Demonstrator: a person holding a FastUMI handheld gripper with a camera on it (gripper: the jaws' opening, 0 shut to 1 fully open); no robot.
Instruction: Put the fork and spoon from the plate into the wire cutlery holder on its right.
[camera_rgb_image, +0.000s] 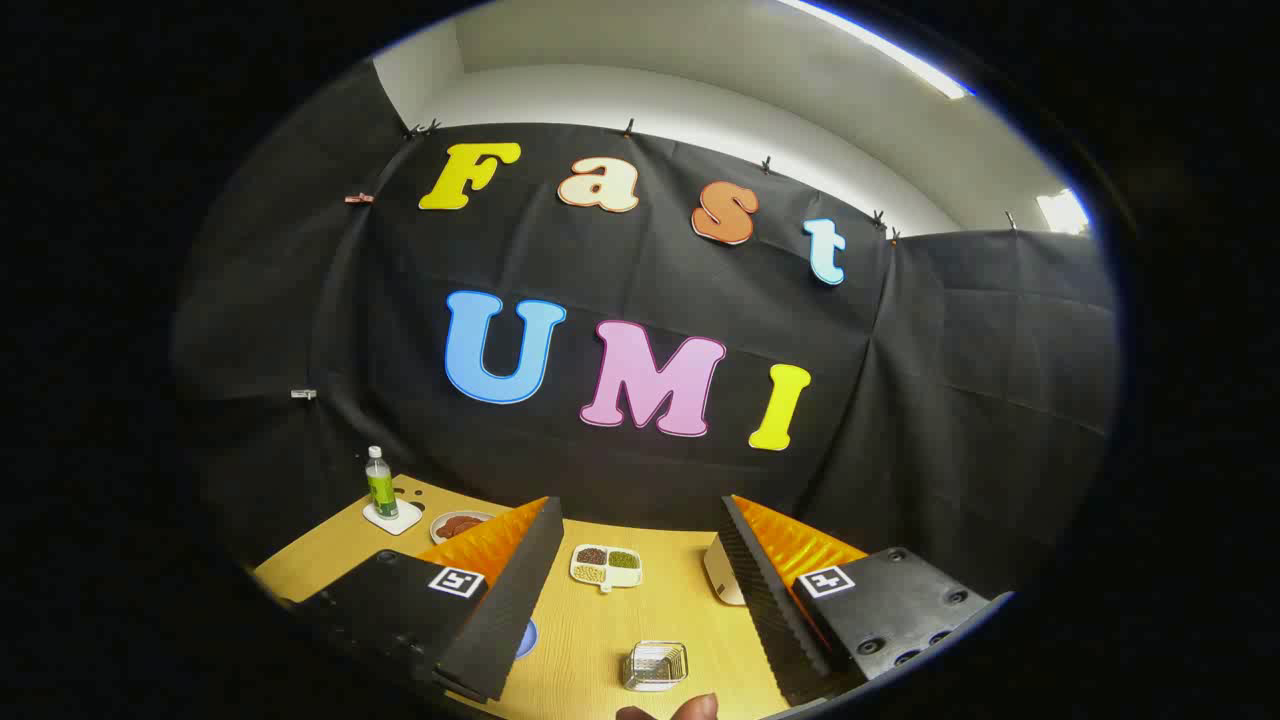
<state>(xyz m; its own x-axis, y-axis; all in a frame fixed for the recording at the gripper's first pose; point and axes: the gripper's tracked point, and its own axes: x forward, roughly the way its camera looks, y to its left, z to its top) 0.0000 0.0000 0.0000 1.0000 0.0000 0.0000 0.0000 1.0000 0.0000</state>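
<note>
The tongs (637, 600) stand wide open, their two black ribbed fingers (510, 600) backed with orange, spread well apart and holding nothing. Each finger's black mount carries a small square black-and-white marker. They hang above a pale wood-grain worktop (680, 610), tilted so that the booth wall takes up most of what lies beyond.

The small square silver wire cutlery holder (656, 666) sits on the worktop in the gap between the fingers, nearer the right finger than the left, low and close in to the tongs. Whether anything lies inside it cannot be told. Just on the near side of the holder, a fingertip of a person's hand (690, 709) shows at the worktop's edge.

Left of the holder, a sliver of a round blue plate (529, 637) peeps out from behind the left finger; the rest of it is hidden, and no fork or spoon can be made out on it.

Farther out than the holder, still between the fingers, lies a white divided dish (606, 566) with dark, green and pale fillings in its compartments. Beyond and right of the holder, a white rounded object (722, 578) sits partly behind the right finger. Well away to the holder's far left, a clear bottle with a green label (380, 484) stands upright on a white square coaster (392, 516), and beside that rests a small round plate with reddish-brown food (458, 525).
</note>
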